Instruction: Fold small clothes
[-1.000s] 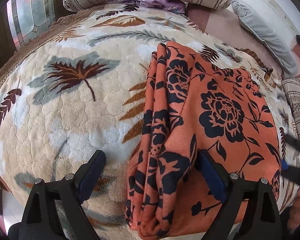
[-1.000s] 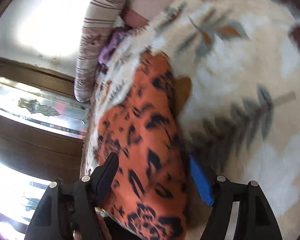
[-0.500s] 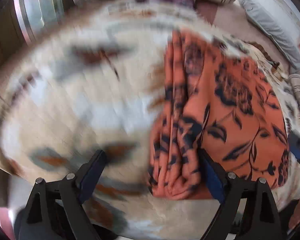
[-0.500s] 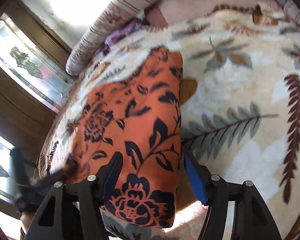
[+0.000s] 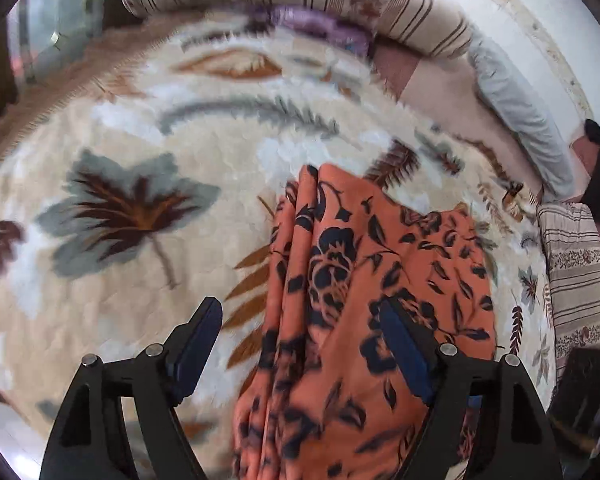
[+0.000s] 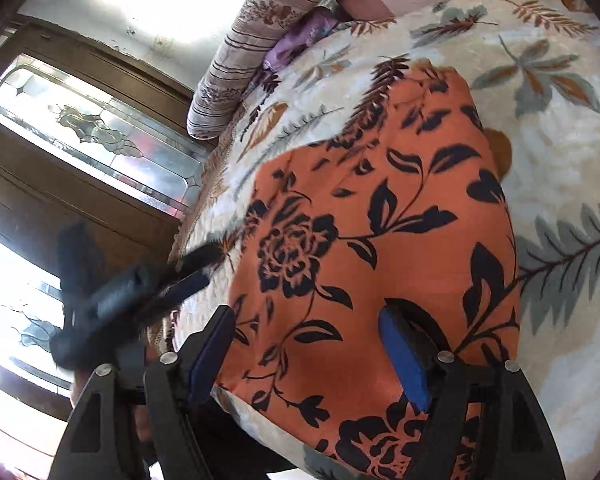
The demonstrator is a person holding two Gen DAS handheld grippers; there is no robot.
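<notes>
An orange garment (image 5: 400,248) printed with black roses, leaves and trailing stems lies folded on a bed's cream leaf-patterned blanket (image 5: 140,128). Seen from the left wrist, one long side is gathered into several stacked lengthwise folds — narrow ridges running from the near edge to a rounded far corner — while the rest spreads flat and smooth. From the right wrist, the cloth (image 6: 380,240) reads as a broad, nearly rectangular panel, its near end draping over the blanket's edge.
</notes>
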